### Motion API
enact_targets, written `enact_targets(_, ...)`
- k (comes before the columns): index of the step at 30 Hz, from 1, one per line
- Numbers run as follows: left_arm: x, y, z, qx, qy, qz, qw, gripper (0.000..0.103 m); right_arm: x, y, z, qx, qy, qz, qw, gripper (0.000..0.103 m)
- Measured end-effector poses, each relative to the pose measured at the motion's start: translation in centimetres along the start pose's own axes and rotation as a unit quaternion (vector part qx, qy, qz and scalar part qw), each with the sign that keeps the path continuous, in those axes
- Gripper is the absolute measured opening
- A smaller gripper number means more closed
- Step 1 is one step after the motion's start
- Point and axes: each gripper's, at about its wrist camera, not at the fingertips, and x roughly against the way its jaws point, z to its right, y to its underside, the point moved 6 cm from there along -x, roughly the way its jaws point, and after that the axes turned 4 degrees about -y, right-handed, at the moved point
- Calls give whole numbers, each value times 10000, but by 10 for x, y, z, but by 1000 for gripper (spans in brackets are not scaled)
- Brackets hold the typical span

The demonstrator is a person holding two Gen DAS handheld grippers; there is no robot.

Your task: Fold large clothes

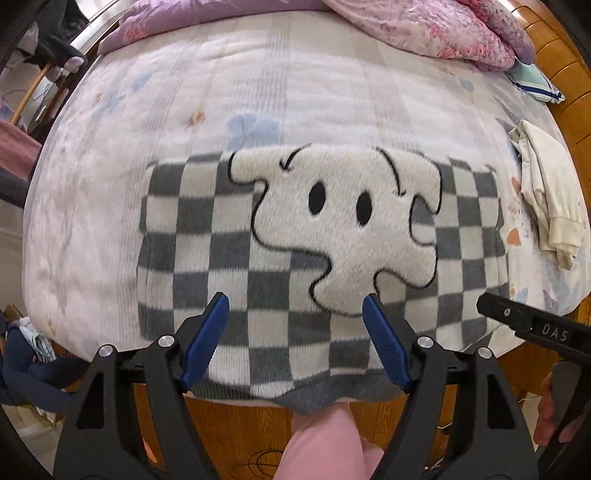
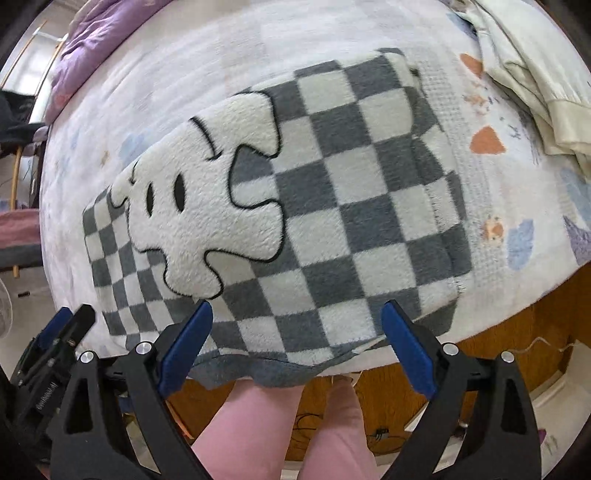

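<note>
A grey-and-white checkered fleece garment (image 1: 236, 266) with a fluffy white cartoon patch (image 1: 343, 229) lies folded flat on the bed, its grey hem hanging a little over the near edge. My left gripper (image 1: 295, 306) hangs above its near edge, open, nothing between the blue pads. In the right wrist view the same garment (image 2: 362, 206) and patch (image 2: 207, 206) lie below my right gripper (image 2: 297, 308), also open and holding nothing. Each gripper shows at the edge of the other's view: the right gripper (image 1: 532, 328), the left gripper (image 2: 55, 339).
A pale floral quilt (image 1: 258, 92) covers the bed. A cream garment (image 1: 550, 195) lies at its right side, purple bedding (image 1: 424, 26) at the far end. The wooden bed frame (image 1: 236, 424) and a person's pink-clad legs (image 2: 266, 428) are below.
</note>
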Motion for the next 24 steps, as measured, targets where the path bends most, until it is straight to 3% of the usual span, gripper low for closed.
enact_targets(8,8,-48,7,-159,135,72,9998,79,12,-19,38,-663,300,-54,9973,89)
enact_targets(15,11,-70,24,-444,179,165,9987,81,32,-22,82,-1020,486,47,9936,92)
enact_targets(19,11,-76,42,-515,309,150,9981,86,36,-30,113,-1359,296,107,9902,93)
enact_targets(24,4,-74,63,-637,283,20,9976,86,36,-56,142,-1256,193,169,9917,94)
